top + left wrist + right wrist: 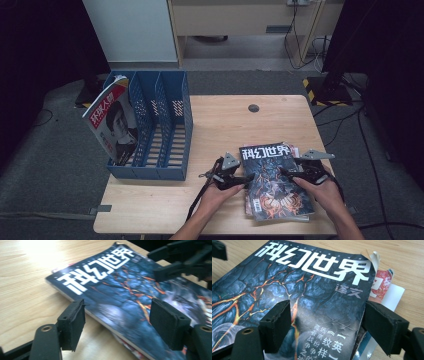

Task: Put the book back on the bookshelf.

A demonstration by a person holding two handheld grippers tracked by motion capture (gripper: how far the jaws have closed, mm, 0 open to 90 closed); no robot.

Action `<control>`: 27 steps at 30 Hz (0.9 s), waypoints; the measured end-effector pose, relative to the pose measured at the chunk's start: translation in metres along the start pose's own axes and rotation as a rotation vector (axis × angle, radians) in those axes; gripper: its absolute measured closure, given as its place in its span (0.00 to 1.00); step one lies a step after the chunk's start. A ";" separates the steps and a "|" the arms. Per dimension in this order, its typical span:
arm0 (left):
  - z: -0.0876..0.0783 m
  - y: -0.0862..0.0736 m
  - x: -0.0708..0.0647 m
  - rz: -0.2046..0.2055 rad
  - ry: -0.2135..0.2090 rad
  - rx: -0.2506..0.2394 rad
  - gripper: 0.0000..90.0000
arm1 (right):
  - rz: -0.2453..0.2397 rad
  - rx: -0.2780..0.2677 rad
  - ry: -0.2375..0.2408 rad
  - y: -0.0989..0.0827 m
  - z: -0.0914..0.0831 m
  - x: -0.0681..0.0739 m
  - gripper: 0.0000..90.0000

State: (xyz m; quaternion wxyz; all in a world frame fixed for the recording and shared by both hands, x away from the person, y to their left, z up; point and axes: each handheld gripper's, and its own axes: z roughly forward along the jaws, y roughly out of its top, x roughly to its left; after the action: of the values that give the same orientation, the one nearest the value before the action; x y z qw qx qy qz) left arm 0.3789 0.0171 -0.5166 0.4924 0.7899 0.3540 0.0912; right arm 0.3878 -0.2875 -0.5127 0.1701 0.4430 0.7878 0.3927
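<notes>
On the table (pixel 210 125), both grippers, left gripper (pixel 246 179) and right gripper (pixel 286 172), sit open, straddling the dark magazine's (pixel 272 180) edges (top of a small stack), not clamped.

Dim room, lit from overhead; glare whitens the pale wooden table (pixel 32 250) beyond the left gripper (pixel 117 325), whose near jaws blur.

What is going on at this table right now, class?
A person holds a tool in each hand at a small stack of magazines. The left tool straddles the left edge of the top dark-covered magazine; the right tool straddles its right edge. Both are open. Another magazine already leans in the blue file rack.
</notes>
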 end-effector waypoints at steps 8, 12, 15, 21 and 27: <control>0.020 0.000 0.018 -0.053 0.008 0.035 0.29 | -0.004 0.003 0.002 0.001 0.000 -0.002 0.28; 0.025 0.003 0.023 -0.077 -0.002 0.041 0.28 | -0.001 0.002 0.004 0.000 0.000 -0.002 0.28; 0.029 0.005 0.027 -0.104 -0.019 0.060 0.25 | -0.005 -0.002 0.008 0.000 0.001 -0.002 0.28; 0.033 0.006 0.036 -0.161 -0.062 0.083 0.22 | -0.005 -0.002 0.010 0.001 0.002 -0.001 0.28; 0.040 0.009 0.035 -0.209 -0.100 0.100 0.26 | -0.005 -0.005 0.006 0.001 0.002 0.000 0.28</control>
State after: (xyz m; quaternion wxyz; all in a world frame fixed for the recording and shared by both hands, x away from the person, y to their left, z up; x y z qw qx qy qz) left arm 0.4286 0.0090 -0.5367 0.4761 0.7759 0.4135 -0.0179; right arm 0.3892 -0.2864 -0.5131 0.1699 0.4394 0.7885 0.3955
